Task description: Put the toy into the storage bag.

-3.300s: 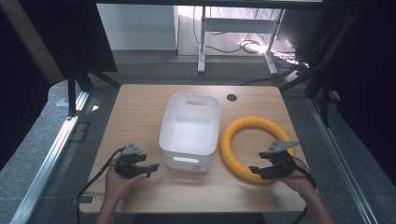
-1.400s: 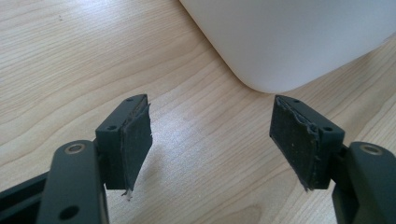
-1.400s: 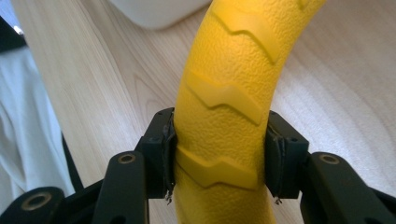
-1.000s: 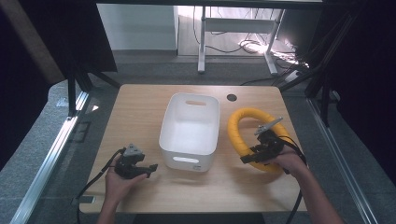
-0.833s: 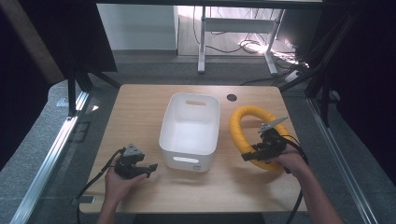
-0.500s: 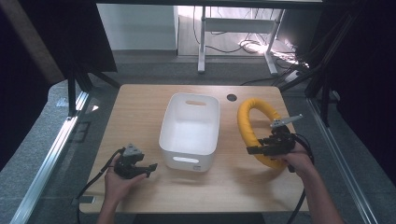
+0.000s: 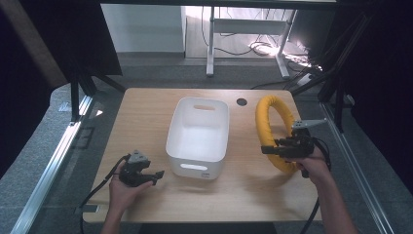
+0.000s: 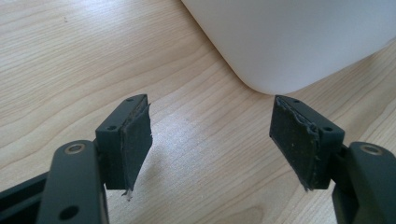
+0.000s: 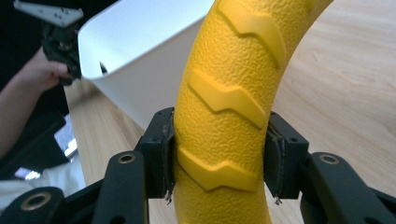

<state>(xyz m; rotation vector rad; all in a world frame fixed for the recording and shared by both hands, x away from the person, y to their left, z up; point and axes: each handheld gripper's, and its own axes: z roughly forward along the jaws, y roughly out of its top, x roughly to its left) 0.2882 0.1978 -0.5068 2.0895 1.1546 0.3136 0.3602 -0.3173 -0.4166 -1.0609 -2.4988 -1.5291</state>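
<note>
High view. A light wooden desk (image 7: 146, 122) carries a white rectangular tub (image 7: 198, 136) at its centre, open side up, with a handle slot in its near and far end walls. To the right of the tub, a yellow ring (image 7: 269, 127) stands tilted on edge: its far arc rises above the desk near a small dark round hole (image 7: 241, 102) in the desk top, and its near arc is low, by the person's right hand (image 7: 314, 165). The right gripper (image 7: 272, 149) lies level and points toward the tub, its fingers clenched across the near part of the ring. The left gripper (image 7: 157, 174) is held low over the near left part of the desk, pointing at the tub's near left corner and not touching it; a cable trails from it toward the desk's near edge.

Left gripper view. The two black fingers (image 8: 135, 140) stand wide apart, released, with bare wood grain between them. The rounded lower corner of the tub (image 8: 289, 42) lies just beyond the fingertips, apart from them.

Right gripper view. The fingers (image 9: 161, 149) press on both sides of the ring (image 9: 224, 116), grasping it; the ring's surface is pebbled, with raised zigzag ridges. Behind the ring, the tub's white wall (image 9: 140, 56) stands; farther off, the left gripper (image 9: 58, 32) shows in the person's other hand.
</note>
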